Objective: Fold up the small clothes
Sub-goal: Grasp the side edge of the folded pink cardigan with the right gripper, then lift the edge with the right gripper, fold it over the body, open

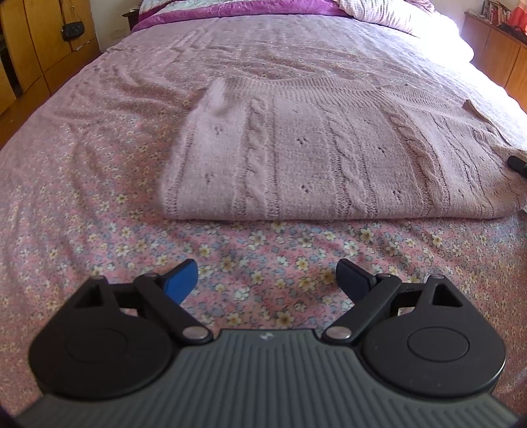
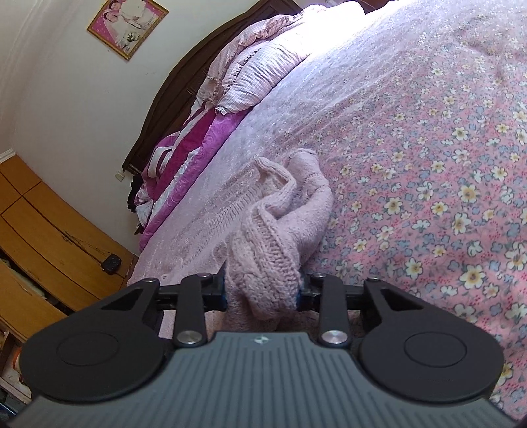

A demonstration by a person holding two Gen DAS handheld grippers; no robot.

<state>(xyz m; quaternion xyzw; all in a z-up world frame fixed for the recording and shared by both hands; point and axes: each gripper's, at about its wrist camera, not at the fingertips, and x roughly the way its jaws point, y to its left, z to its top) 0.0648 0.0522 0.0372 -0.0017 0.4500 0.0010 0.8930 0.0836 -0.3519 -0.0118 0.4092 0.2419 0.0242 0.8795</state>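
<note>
A pale pink cable-knit sweater [image 1: 313,151] lies flat on the floral bedsheet [image 1: 82,214], its near folded edge facing me. My left gripper [image 1: 266,280] is open and empty, hovering over the sheet just short of that edge. In the right wrist view my right gripper [image 2: 263,289] is shut on a bunched part of the same sweater [image 2: 273,237], lifted off the bed. A black tip of the right gripper [image 1: 518,164] shows at the sweater's right side in the left wrist view.
Folded quilts and pillows [image 2: 237,85] are piled at the head of the bed. Wooden wardrobes [image 1: 29,49] stand left of the bed, a low cabinet [image 1: 497,49] to the right. A framed picture [image 2: 128,26] hangs on the wall.
</note>
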